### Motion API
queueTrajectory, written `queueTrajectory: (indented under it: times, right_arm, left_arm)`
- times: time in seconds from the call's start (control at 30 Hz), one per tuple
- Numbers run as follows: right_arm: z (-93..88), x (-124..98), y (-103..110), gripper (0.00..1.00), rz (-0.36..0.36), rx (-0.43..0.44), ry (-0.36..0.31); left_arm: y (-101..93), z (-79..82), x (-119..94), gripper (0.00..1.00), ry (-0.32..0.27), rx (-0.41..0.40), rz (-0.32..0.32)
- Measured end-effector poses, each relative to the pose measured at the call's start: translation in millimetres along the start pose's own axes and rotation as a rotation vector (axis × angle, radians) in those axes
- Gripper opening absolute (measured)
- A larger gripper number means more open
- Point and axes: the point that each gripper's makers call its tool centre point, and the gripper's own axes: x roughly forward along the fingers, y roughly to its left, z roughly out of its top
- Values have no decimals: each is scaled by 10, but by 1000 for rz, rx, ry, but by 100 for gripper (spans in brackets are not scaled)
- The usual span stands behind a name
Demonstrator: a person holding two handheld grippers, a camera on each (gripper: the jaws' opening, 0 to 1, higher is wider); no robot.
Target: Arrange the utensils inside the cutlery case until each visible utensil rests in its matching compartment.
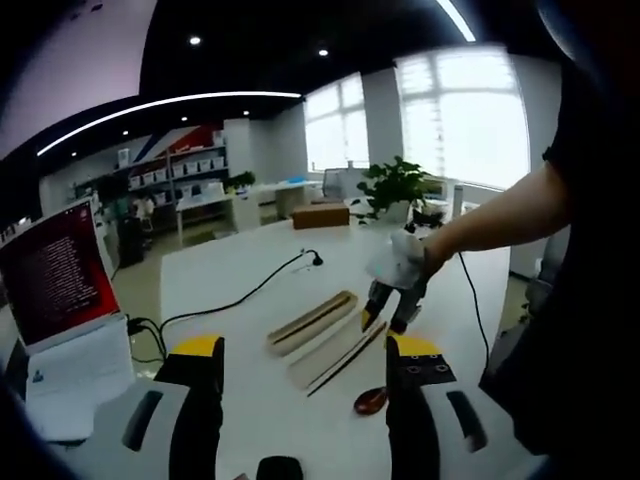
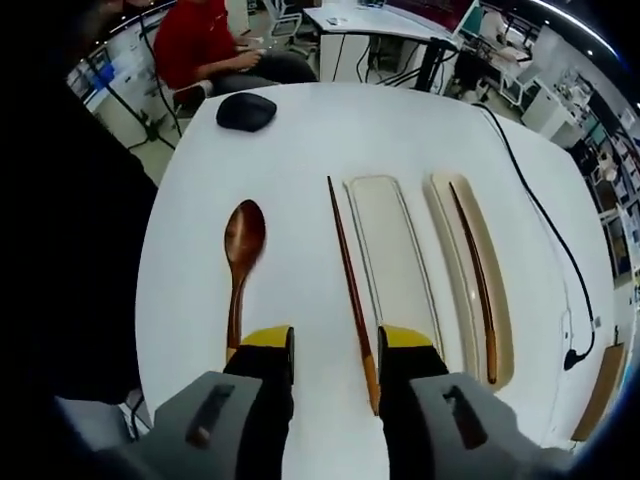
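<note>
- Your right gripper (image 2: pixel 335 350) hangs over the near edge of the white table (image 2: pixel 300 140), jaws apart and gripping nothing; a dark wooden chopstick (image 2: pixel 351 282) lies on the bare tabletop, its near end running between the yellow-tipped jaws.
- Left of that chopstick rests a wooden spoon (image 2: pixel 241 262), also on the table, outside the cutlery case.
- Just right of the chopstick lies the shallow cream lid (image 2: pixel 392 255), and beside it the deeper case tray (image 2: pixel 503 300) with the second chopstick (image 2: pixel 474 272) inside.
- At the table's far edge sits a black computer mouse (image 2: pixel 246 111); beyond it a person in a red shirt (image 2: pixel 203 38) is seated.
- A black cable (image 2: pixel 545 215) trails along the table's right side.
- Your left gripper (image 1: pixel 305 355) hovers with jaws apart, empty, looking across at the case and your gloved hand (image 1: pixel 403 258) on the other gripper.
- A laptop (image 1: pixel 55 275) with a red screen stands at left; a potted plant (image 1: pixel 395 185) sits far behind.
</note>
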Motion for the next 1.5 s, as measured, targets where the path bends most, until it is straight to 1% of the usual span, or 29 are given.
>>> queueTrajectory:
  times: [0.1,0.23,0.37,0.5,0.57,0.63,0.67,0.73,0.8,0.9,1.0,1.1,1.4,1.47,1.5]
  right_arm:
    - [2,37,16,26,12,-21,14]
    - [24,81,16,26,27,-14,18]
    - [32,124,3,24,34,-33,24]
    - [48,160,-4,24,45,-40,29]
    - [54,188,-11,24,52,-44,32]
    - [72,215,-4,24,62,-62,32]
    - [89,223,-2,23,64,-73,26]
    - [113,247,-16,22,63,-68,26]
    - [138,263,-22,23,66,-61,22]
    - [131,290,-21,22,77,-64,27]
    - [100,328,-10,18,90,-102,36]
    - [60,362,-11,22,96,-92,49]
    - [-16,414,-55,21,104,-95,70]
    - [-33,425,-64,20,103,-126,78]
    - [-27,420,-60,20,105,-120,77]
  left_arm:
    - [1,-18,-12,67,3,1,4]
    - [0,-8,-15,67,-1,-1,7]
    - [21,12,-42,67,-18,-24,18]
    - [56,-39,-69,67,-1,-16,31]
    - [79,-46,-89,67,-6,-27,38]
    - [110,-7,-104,67,-39,-71,54]
    - [115,-5,-109,67,-42,-81,51]
    - [123,-18,-102,67,-32,-72,51]
    - [131,-40,-90,67,-16,-50,53]
    - [130,-33,-73,67,-19,-58,52]
    - [115,-30,-58,67,-18,-57,48]
    - [102,-54,-48,66,-7,-54,43]
    - [159,-6,-13,66,1,-40,54]
    - [155,3,7,66,10,-24,58]
    - [147,-4,20,66,22,-7,59]
